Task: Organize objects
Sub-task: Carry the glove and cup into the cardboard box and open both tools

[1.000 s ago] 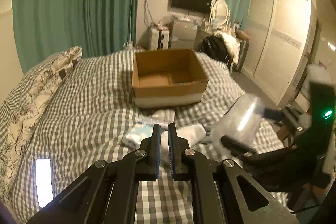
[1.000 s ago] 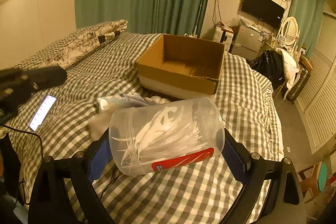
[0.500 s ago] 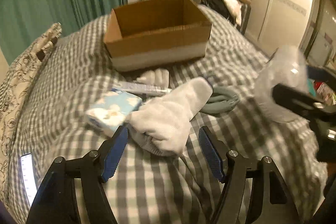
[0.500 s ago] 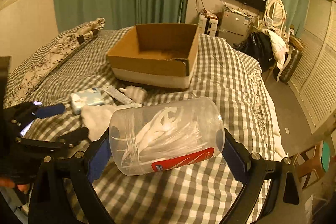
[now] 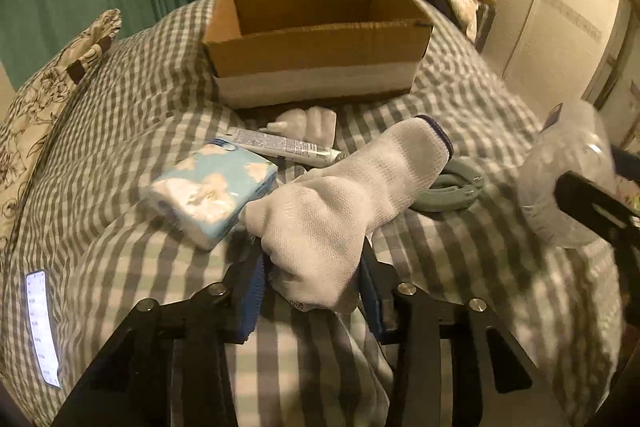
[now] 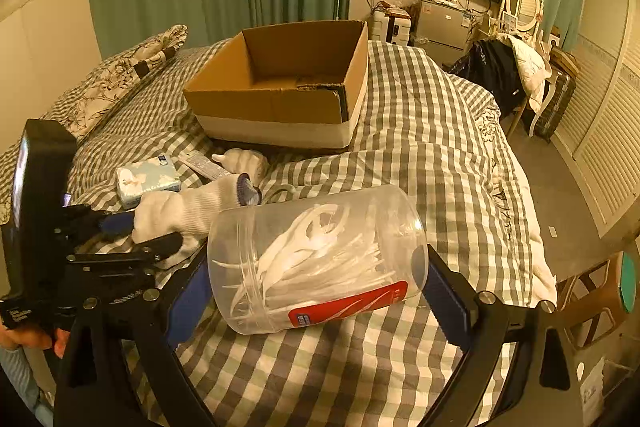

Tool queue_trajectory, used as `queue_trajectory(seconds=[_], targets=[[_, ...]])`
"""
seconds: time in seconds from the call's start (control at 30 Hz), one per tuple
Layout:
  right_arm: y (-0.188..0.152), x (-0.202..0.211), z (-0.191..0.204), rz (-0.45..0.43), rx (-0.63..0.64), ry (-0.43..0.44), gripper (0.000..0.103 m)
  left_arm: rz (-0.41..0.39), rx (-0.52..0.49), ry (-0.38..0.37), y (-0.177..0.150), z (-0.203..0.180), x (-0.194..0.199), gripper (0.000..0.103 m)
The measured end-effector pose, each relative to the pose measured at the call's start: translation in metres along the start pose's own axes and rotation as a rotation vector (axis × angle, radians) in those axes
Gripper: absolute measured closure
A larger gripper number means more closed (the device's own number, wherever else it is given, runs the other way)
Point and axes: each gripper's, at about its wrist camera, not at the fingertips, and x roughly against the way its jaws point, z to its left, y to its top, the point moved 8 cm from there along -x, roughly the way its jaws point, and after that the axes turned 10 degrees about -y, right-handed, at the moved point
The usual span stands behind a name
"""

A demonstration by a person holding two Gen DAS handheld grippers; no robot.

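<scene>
With the left gripper [image 5: 312,291] pinching the white sock [image 5: 344,203] and the right gripper [image 6: 316,291] clamped on the clear jar [image 6: 316,259], both loads look ready for the cardboard box [image 6: 280,107] ahead of the jaws.

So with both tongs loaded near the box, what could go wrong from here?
1. The left tongs pinch only one end of the sock; the rest may drag the tissue pack or tube.
2. The clear jar lies sideways in the right tongs and might slip before reaching the box.
</scene>
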Motion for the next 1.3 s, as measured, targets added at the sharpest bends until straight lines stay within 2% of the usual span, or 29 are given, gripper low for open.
queue_trajectory(seconds=[0.17, 0.33, 0.53, 0.8, 0.93, 1.1, 1.23, 1.3], targets=[[0.011, 0.018, 0.003, -0.046, 0.006, 0.008, 0.008, -0.102, 0.014, -0.016, 0.017, 0.002, 0.047, 0.063], [0.030, 0.037, 0.008, -0.099, 0.025, 0.011, 0.008, -0.205, 0.018, -0.059, 0.056, 0.007, 0.090, 0.063], [0.079, 0.053, 0.011, -0.196, 0.046, 0.023, 0.009, -0.280, -0.007, -0.020, 0.112, 0.021, 0.106, 0.063], [0.161, 0.038, 0.018, -0.280, 0.054, 0.022, 0.009, -0.290, 0.003, -0.008, 0.180, 0.037, 0.082, 0.063], [0.194, 0.014, 0.020, -0.285, 0.052, 0.015, 0.009, -0.265, 0.009, -0.008, 0.209, 0.045, 0.048, 0.063], [0.220, -0.032, 0.028, -0.254, 0.066, 0.006, 0.009, -0.187, 0.000, 0.003, 0.224, 0.056, -0.007, 0.063], [0.224, -0.078, 0.033, -0.202, 0.064, -0.001, 0.009, -0.133, -0.001, 0.006, 0.223, 0.066, -0.045, 0.062], [0.225, -0.097, 0.034, -0.190, 0.058, -0.013, 0.009, -0.122, -0.017, -0.002, 0.222, 0.066, -0.058, 0.058]])
